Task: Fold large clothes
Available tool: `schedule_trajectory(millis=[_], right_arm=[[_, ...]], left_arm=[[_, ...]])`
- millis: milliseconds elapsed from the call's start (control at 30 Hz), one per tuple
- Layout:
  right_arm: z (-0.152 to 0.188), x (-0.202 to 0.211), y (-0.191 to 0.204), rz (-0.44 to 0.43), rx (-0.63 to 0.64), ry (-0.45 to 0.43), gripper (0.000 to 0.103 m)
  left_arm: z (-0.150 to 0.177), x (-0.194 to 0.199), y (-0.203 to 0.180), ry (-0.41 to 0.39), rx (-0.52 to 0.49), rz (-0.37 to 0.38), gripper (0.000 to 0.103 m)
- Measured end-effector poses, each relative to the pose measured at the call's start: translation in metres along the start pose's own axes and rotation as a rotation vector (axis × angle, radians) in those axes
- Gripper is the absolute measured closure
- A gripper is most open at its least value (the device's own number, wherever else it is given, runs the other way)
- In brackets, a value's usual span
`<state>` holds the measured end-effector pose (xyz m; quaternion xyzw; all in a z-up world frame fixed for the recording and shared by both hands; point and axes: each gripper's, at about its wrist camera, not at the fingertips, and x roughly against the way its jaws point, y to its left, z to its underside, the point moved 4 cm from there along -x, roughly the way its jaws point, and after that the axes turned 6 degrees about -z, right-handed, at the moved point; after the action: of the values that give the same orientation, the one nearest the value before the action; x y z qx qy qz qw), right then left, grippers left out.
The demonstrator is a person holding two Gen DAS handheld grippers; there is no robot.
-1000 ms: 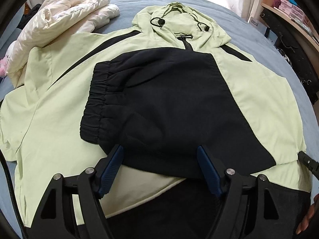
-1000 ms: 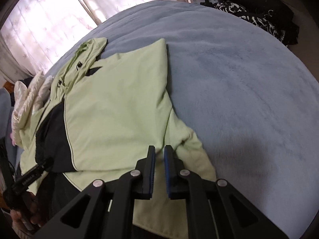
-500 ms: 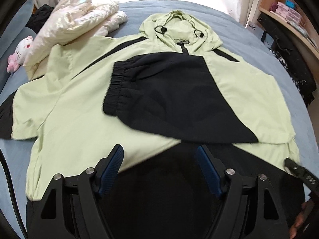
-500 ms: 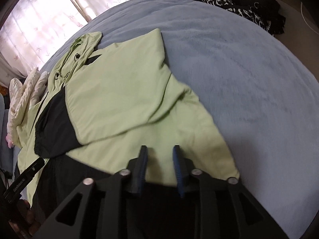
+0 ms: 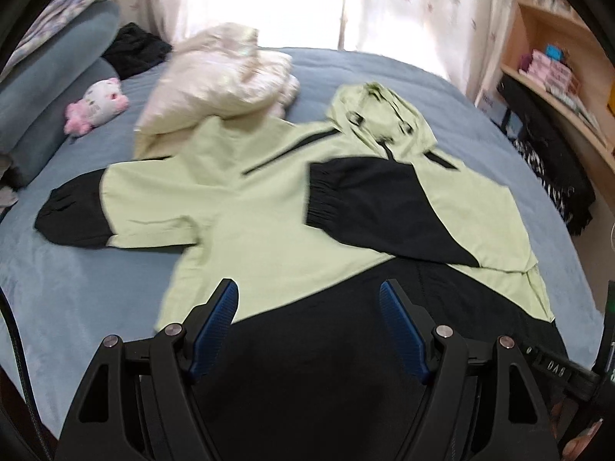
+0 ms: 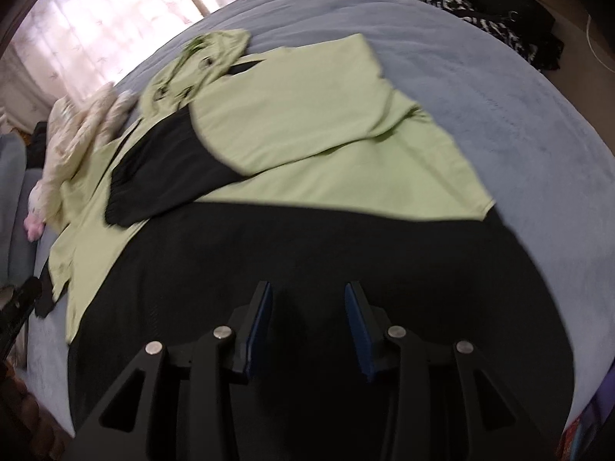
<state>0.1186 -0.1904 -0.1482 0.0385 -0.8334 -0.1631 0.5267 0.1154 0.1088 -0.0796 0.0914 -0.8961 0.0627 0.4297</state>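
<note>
A light green and black hooded jacket lies flat on the blue bed, hood at the far end. Its right sleeve is folded across the chest, black cuff near the middle. The left sleeve lies stretched out to the left. My left gripper is open and empty above the black hem. In the right wrist view the jacket shows with its black hem nearest. My right gripper is open and empty above that hem.
A cream puffy coat lies at the far left of the bed, beside a pink and white plush toy and a blue pillow. Wooden shelves and dark clothes are at the right.
Both grippers have pulled back toward the jacket's hem and risen. The right gripper was shut a second ago and has opened. The folded right sleeve stays across the chest.
</note>
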Motion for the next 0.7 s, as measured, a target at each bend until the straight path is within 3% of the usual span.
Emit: schedule_trajectory(millis=[333,533,700], right_arm=[[0.023,0.012,0.113,-0.045,0.195,-0.056,0.063],[0.017,0.004,0.186,-0.057,0.334,-0.146,0.063],[0.012,-0.023,0.245,-0.081,0.418,-0.152,0.063]], left_arm=[[0.011,0.010,0.113,0.005,0.157,-0.014,0.029],[0.012,-0.019,0.191,0.016,0.301,0.088,0.028],[0.009,-0.057,0.245,0.049,0.413,0.157,0.028]])
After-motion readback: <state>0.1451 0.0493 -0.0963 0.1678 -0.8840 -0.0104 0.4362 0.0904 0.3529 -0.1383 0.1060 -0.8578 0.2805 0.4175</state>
